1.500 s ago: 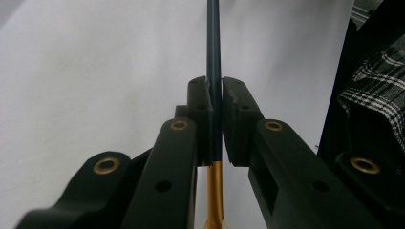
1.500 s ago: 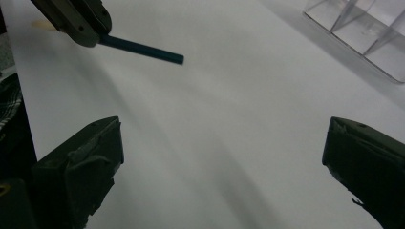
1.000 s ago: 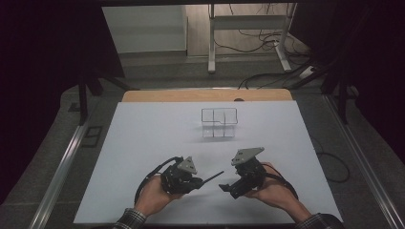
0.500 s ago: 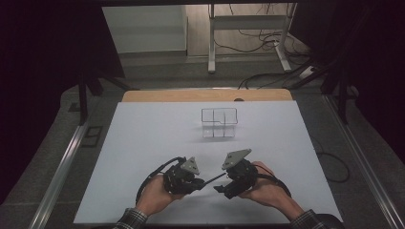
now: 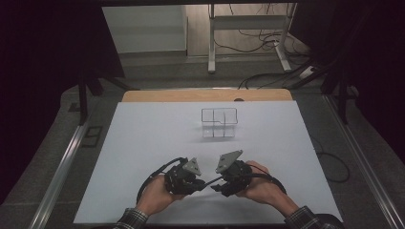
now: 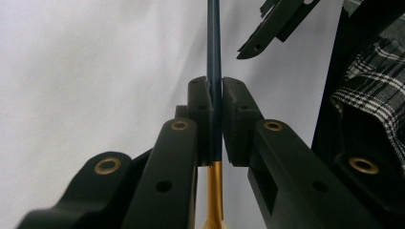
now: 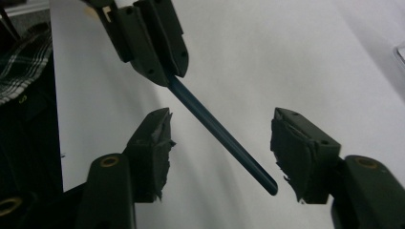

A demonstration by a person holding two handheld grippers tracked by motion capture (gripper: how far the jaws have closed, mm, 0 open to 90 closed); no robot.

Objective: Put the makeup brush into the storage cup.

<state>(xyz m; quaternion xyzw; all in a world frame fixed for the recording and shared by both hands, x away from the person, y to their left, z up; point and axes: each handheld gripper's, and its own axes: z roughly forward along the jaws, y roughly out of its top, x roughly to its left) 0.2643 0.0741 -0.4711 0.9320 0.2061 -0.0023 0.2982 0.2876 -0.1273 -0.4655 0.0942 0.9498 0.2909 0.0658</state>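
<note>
Beyond your white table (image 5: 143,143), upper centre, a metal stand (image 5: 248,28) and loose cables (image 5: 267,76) sit on lit grey floor (image 5: 157,67), darkness flanking both sides.

Thin dark-blue pen (image 7: 219,130) with gold end (image 6: 214,191), clamped mid-shaft, free tip pointing toward 3 o'clock above table.

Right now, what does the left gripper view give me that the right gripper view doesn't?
Left gripper view alone: the pen's gold section below the clamp, and the left gripper shut on the dark blue pen.

Right gripper view alone: the pen's free end lying between the right gripper's jaws, which have just been closing and aren't pressing on it, plus a corner of the clear organizer.

Both: the pen, the white table, a plaid sleeve.
</note>
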